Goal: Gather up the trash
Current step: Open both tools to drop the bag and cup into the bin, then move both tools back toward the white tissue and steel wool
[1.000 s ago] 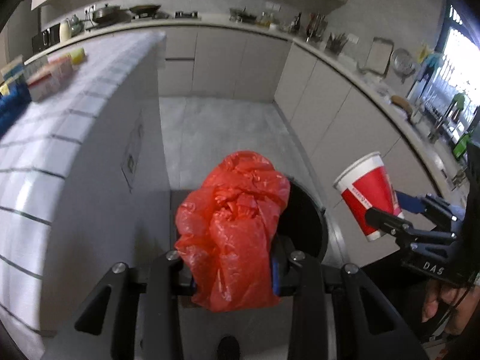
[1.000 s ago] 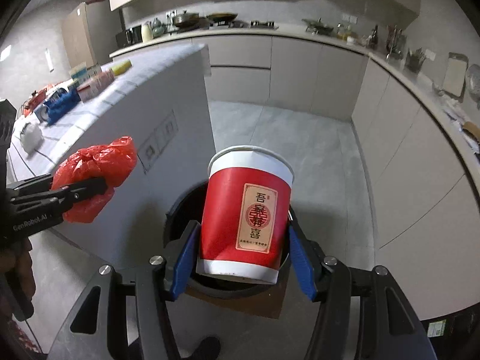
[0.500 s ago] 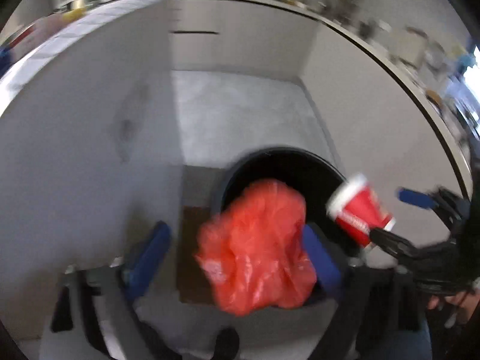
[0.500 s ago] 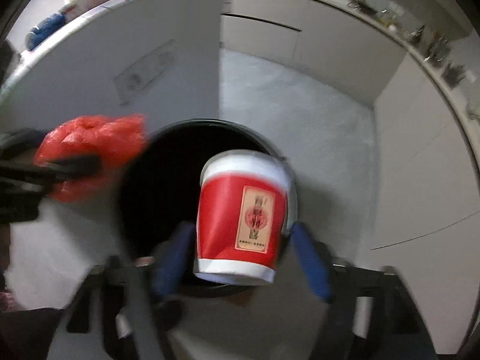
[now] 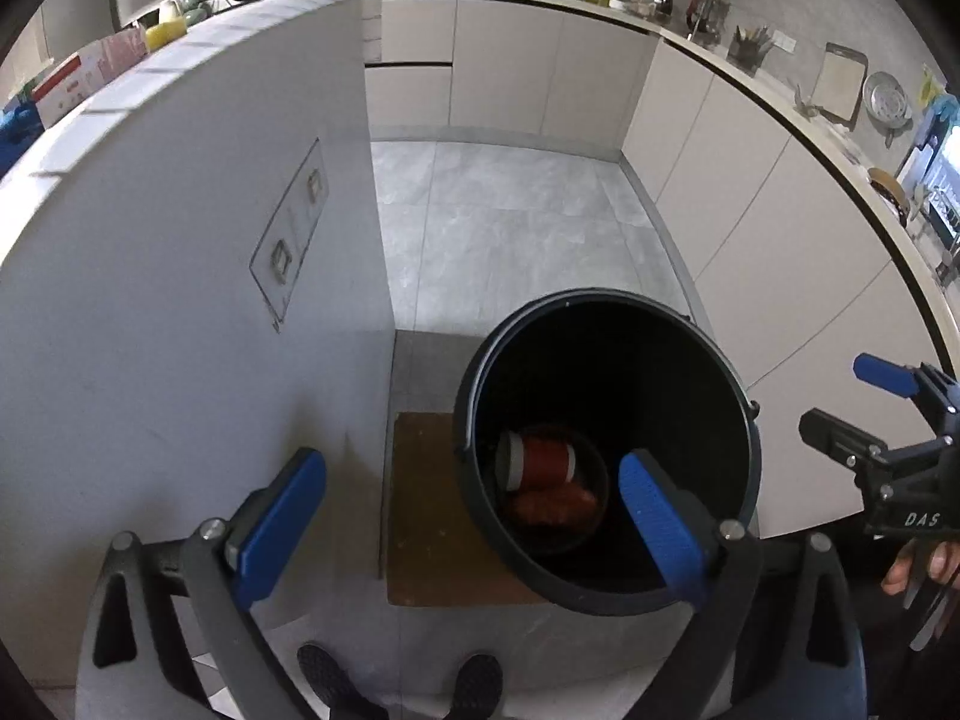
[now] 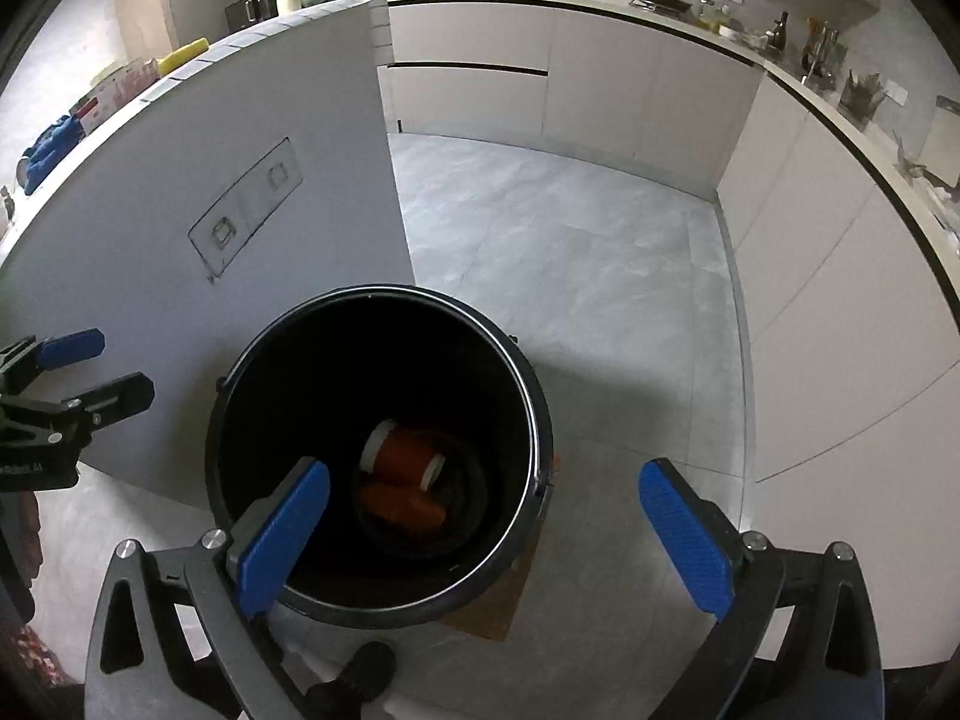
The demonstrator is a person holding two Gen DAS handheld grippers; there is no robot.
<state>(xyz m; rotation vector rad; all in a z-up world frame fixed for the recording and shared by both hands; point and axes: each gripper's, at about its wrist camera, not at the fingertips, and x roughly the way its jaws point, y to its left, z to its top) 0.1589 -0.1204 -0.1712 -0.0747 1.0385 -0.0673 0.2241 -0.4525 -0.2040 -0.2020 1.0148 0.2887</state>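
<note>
A black round bin (image 5: 744, 420) (image 6: 534, 414) stands on the floor on a brown mat (image 5: 420, 528). Inside it lie a red paper cup (image 5: 540, 461) (image 6: 403, 457) on its side and a red plastic bag (image 5: 552, 503) (image 6: 401, 505) beside it. My left gripper (image 5: 468, 516) is open and empty above the bin's near left rim. My right gripper (image 6: 480, 534) is open and empty above the bin's near right rim. The right gripper also shows in the left wrist view (image 5: 864, 414), and the left gripper in the right wrist view (image 6: 78, 372).
A white kitchen island (image 5: 180, 240) rises close on the left of the bin, with boxes on top. Beige cabinets (image 5: 780, 228) run along the back and right. Grey tiled floor (image 5: 510, 222) lies beyond the bin. The person's shoes (image 5: 468, 684) are below.
Both grippers opened above the bin. The red bag and the red cup dropped out of them and now lie at the bin's bottom.
</note>
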